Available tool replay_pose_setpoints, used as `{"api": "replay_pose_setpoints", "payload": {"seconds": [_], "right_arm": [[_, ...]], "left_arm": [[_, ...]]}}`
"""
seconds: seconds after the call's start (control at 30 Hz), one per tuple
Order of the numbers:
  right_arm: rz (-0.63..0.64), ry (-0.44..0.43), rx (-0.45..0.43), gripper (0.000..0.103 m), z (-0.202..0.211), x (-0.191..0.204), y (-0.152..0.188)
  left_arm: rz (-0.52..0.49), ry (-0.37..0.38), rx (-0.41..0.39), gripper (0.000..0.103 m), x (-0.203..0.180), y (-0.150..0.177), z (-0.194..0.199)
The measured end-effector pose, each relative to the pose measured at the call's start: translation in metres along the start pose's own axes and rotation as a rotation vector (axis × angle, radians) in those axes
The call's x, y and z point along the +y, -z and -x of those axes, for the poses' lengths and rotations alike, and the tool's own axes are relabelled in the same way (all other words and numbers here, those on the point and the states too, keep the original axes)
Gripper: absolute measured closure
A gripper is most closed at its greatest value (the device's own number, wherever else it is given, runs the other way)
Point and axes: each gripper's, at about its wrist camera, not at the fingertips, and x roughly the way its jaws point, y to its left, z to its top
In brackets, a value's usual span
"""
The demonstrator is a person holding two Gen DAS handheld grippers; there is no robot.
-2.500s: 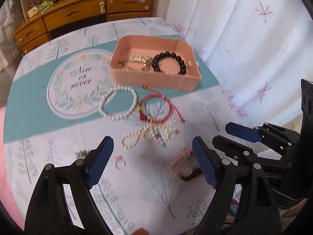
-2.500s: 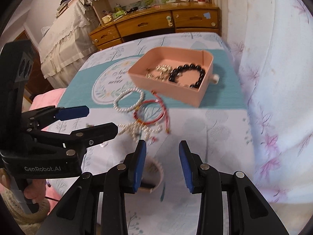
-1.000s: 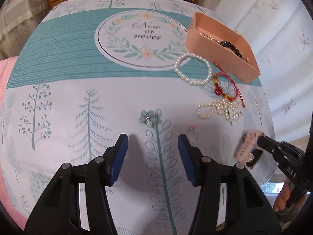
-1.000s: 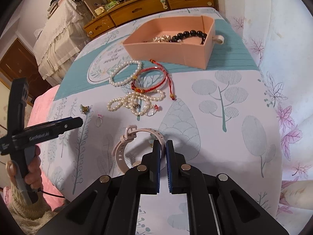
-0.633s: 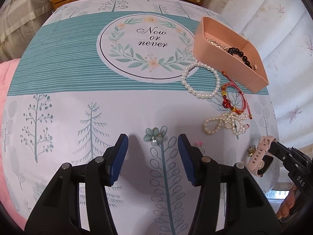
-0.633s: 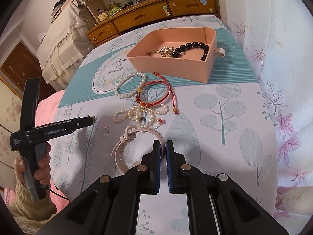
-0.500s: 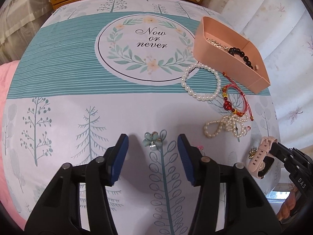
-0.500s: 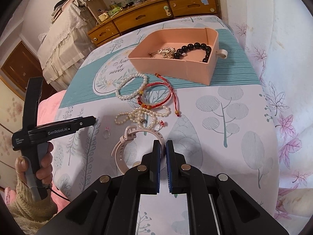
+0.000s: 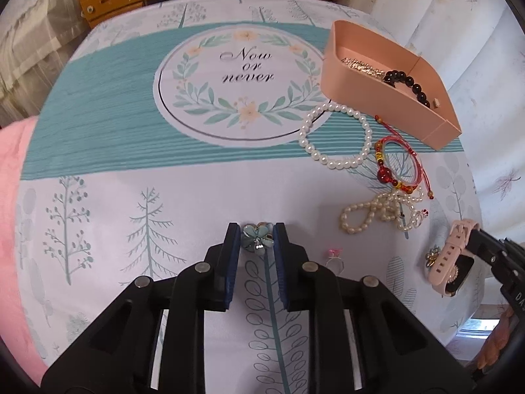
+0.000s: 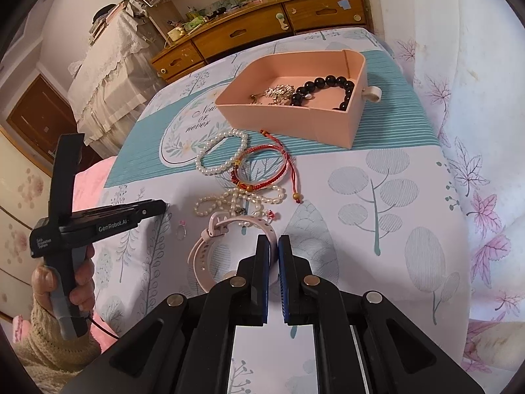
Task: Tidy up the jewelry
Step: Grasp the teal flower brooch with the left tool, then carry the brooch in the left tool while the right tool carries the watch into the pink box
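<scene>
1. The left gripper [image 9: 256, 234] points steeply down at the tablecloth [image 9: 131, 170]. Its jaws have just been closing, and the small teal flower brooch [image 9: 257, 239] now sits between the two blue pads, which touch it on both sides.
2. The right gripper [image 10: 273, 246] has its jaws pressed together on the strap of the pink watch [image 10: 210, 246], which curls to the left of the pads.
3. The pink box [image 10: 295, 121] stands at the far right of the cloth, near the curtain [image 10: 475, 65]. It already holds a black bead bracelet [image 10: 328, 87] and a silver piece [image 10: 277, 93].
4. Between the grippers and the box lie a round pearl bracelet [image 9: 334, 139], a red cord bracelet [image 9: 398, 164] and a tangled pearl string [image 9: 384, 211], close to each other.
5. A small ring [image 9: 334, 256] lies just right of the left gripper, apart from the brooch.
6. The left half of the cloth is bare print, so there is free room there. The right edge of the table is near the watch.
7. A hand [image 10: 65, 282] in a knit sleeve holds the left gripper's handle.
</scene>
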Motion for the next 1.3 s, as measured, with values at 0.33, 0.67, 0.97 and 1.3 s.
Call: {"api": "replay_pose_setpoints", "payload": {"seconds": [0.33, 0.67, 0.97, 1.3], "right_arm": [[0.044, 0.002, -0.045, 0.097, 0.015, 0.008, -0.017], [0.080, 0.012, -0.127, 0.097, 0.039, 0.018, -0.047], [0.066, 0.028, -0.228, 0.097, 0.060, 0.015, -0.090], [-0.031, 0.082, -0.257, 0.097, 0.051, -0.010, -0.146]], "left_arm": [[-0.070, 0.011, -0.076, 0.085, -0.029, -0.006, 0.039], [-0.140, 0.016, -0.167, 0.085, -0.067, -0.034, 0.077], [-0.150, 0.043, -0.231, 0.085, -0.092, -0.076, 0.094], [-0.136, 0.106, -0.188, 0.085, -0.103, -0.135, 0.076]]}}
